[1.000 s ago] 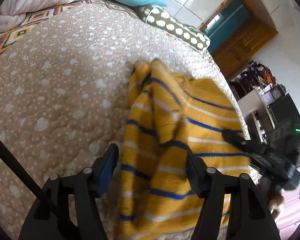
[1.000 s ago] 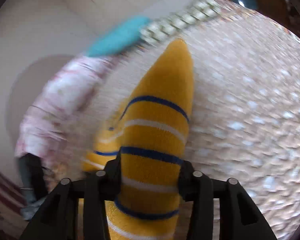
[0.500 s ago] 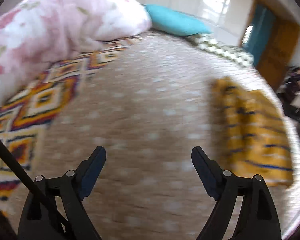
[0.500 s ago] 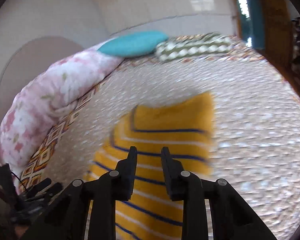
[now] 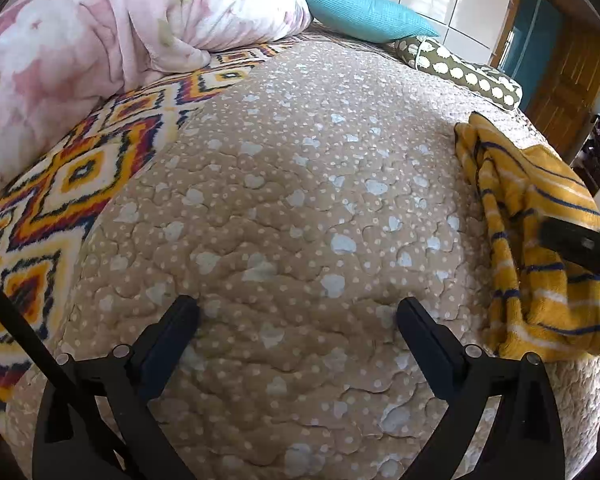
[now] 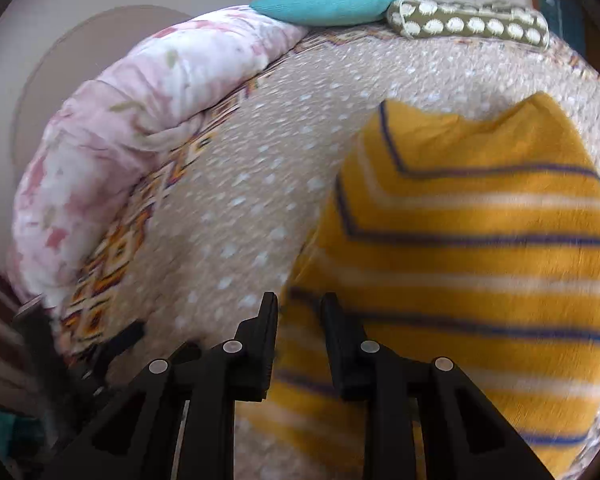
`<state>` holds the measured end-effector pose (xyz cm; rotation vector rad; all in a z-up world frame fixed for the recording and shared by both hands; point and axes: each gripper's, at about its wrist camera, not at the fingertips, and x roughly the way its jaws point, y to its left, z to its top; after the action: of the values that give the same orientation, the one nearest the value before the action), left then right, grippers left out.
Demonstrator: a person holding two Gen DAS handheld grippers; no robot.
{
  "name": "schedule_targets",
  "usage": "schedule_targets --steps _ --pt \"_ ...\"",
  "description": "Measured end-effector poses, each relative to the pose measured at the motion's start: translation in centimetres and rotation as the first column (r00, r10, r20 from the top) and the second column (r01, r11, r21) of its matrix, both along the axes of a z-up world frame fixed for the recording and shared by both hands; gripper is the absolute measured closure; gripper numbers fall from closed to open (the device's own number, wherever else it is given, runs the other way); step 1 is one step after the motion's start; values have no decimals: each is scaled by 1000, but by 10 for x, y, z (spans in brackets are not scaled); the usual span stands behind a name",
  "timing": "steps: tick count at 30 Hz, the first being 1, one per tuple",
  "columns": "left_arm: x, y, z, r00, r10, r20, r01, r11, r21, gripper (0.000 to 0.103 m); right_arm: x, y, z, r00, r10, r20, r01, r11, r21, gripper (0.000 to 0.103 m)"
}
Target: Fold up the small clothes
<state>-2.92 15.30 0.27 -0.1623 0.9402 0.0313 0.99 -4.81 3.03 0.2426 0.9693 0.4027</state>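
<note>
A yellow knit garment with blue and white stripes (image 5: 540,248) lies bunched on the right side of the bed in the left wrist view, and it fills the right half of the right wrist view (image 6: 472,272). My left gripper (image 5: 298,316) is open and empty over the bare bedspread, left of the garment. My right gripper (image 6: 299,306) hovers at the garment's left edge with its jaws close together and a narrow gap between them. Nothing is visibly held in it. One right finger (image 5: 572,242) shows over the garment in the left wrist view.
The bed has a beige dotted quilt (image 5: 300,184) over a patterned blanket (image 5: 60,184). A pink floral duvet (image 5: 112,28), a teal pillow (image 5: 364,12) and a green spotted cushion (image 5: 460,70) lie along the far side. A wooden door (image 5: 568,72) stands beyond.
My left gripper let go of the garment and swung left over bare quilt. My right gripper released the fabric, closed its jaws and now hovers over the garment, which lies on the bed.
</note>
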Motion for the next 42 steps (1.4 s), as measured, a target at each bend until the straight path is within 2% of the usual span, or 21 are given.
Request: schedule_targets --steps 4,6,8,10,13,15,19,22,24,26,29,32,36,37,40,42 --pt "4 -2 -1 1000 -8 -8 8 1000 8 1 -35 -29 13 988 -101 114 103 995 -11 77" --pt "5 -5 -2 1000 -11 -14 12 1000 23 1 -43 -40 3 987 -134 85 136 990 -25 77" --pt "4 -5 -2 1000 -13 -16 13 999 29 1 -53 -43 -23 994 -107 -3 107 994 8 76" --pt "5 -6 -3 1000 -14 -19 15 999 32 1 -76 -40 -32 996 -87 34 87 996 -3 76" --pt "6 -8 -4 999 -21 -27 22 999 47 0 -103 -31 -24 996 -56 74 62 994 -87 73" --pt "7 -10 -4 999 -23 -35 25 998 63 0 -114 -30 -26 998 -44 53 49 995 -92 68" --pt "13 -16 -6 998 -18 -60 25 993 117 0 -138 -35 -30 996 -60 72 71 983 -170 67" --pt "19 -17 -7 997 -2 -74 11 993 122 0 -152 -41 -27 991 -91 95 109 972 -208 67" --pt "19 -17 -8 997 -5 -75 15 991 130 0 -156 -45 -18 986 -113 126 138 968 -210 67" --pt "18 -17 -8 997 -8 -71 17 992 126 0 -159 -51 2 967 -144 211 192 954 -228 67" --pt "15 -16 -6 998 -14 -59 21 993 115 0 -148 -60 31 938 -189 290 256 943 -214 67" --pt "13 -15 -6 999 -16 -51 22 994 109 0 -119 -69 36 933 -225 281 283 941 -186 65" --pt "9 -13 -5 999 -23 -37 26 995 93 0 -79 -77 -3 957 -262 121 280 944 -175 64" --pt "8 -13 -4 999 -23 -31 25 996 87 0 -81 -74 -9 957 -264 123 284 939 -193 63" --pt "1 -11 3 1000 -14 12 13 997 82 0 -102 -64 -5 961 -214 175 253 935 -248 53" --pt "-9 -13 12 997 2 74 -10 994 108 0 -121 -60 0 961 -187 202 240 929 -281 52"
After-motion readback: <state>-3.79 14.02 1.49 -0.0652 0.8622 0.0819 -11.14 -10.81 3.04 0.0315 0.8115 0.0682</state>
